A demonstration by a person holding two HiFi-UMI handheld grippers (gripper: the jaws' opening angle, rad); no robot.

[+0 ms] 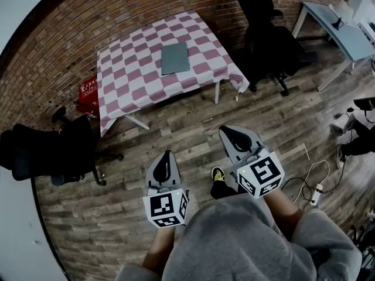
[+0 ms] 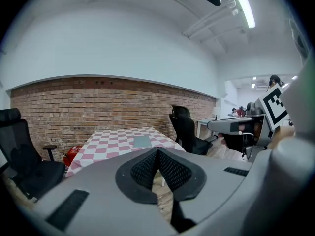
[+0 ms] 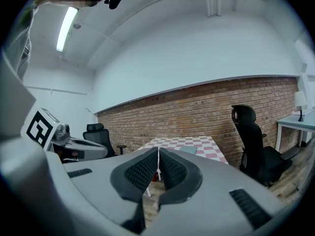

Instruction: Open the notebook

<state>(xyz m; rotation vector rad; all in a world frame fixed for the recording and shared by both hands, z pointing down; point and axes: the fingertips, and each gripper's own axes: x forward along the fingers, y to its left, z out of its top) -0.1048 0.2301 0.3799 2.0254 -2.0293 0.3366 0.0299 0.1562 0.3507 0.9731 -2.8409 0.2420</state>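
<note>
A closed grey notebook (image 1: 175, 58) lies flat on a table with a pink and white checked cloth (image 1: 129, 69), well ahead of me across the wooden floor. In the left gripper view the notebook (image 2: 142, 141) shows small on the table (image 2: 113, 142), and in the right gripper view the notebook (image 3: 188, 150) lies near the cloth's right side. My left gripper (image 1: 166, 160) is shut and empty, held over the floor short of the table. My right gripper (image 1: 229, 132) is shut too, with nothing between its pads.
A black office chair (image 1: 50, 151) stands at the left and another (image 1: 263, 34) to the right of the table. A red box (image 1: 89, 95) sits by the brick wall. A pale desk (image 1: 343, 31) is at the far right, with cables and a power strip (image 1: 316, 192) on the floor.
</note>
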